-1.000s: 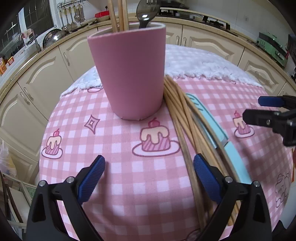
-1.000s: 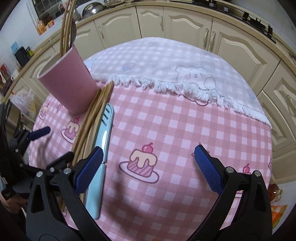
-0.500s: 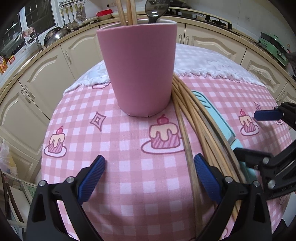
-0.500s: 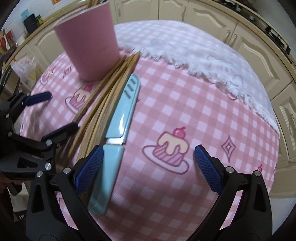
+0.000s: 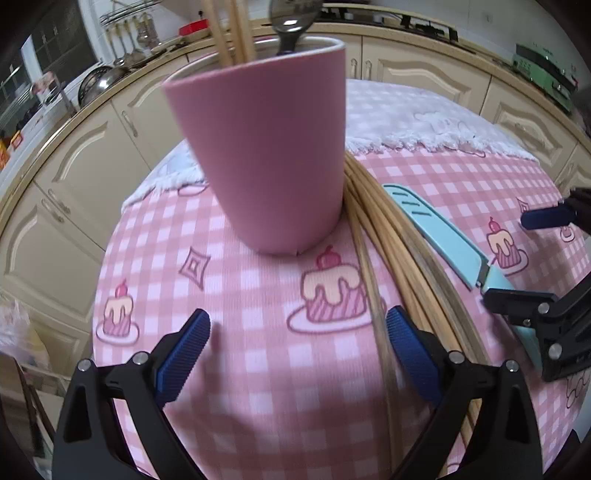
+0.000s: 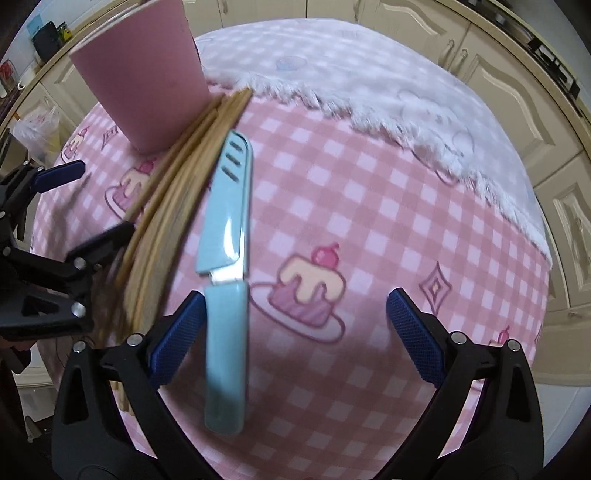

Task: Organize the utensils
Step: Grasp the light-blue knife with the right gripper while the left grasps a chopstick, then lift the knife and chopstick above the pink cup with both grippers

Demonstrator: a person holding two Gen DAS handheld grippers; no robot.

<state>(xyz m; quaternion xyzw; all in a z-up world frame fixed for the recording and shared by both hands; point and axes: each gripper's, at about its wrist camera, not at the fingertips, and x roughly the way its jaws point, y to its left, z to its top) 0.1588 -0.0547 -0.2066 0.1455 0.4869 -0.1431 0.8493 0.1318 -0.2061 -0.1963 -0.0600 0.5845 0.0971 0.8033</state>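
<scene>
A pink cup stands on the pink checked tablecloth, with chopsticks and a spoon in it. It also shows in the right wrist view. Several loose wooden chopsticks lie beside the cup, with a light blue sheathed knife to their right. My left gripper is open, low over the cloth in front of the cup, its right finger at the chopsticks. My right gripper is open, with the knife handle next to its left finger.
A white fringed cloth covers the far part of the round table. Cream kitchen cabinets and a counter with pots ring the table. The table edge drops off close behind both grippers.
Both grippers have moved in toward the utensils. The right gripper has come down over the knife handle. The cup looms larger in the left wrist view.
</scene>
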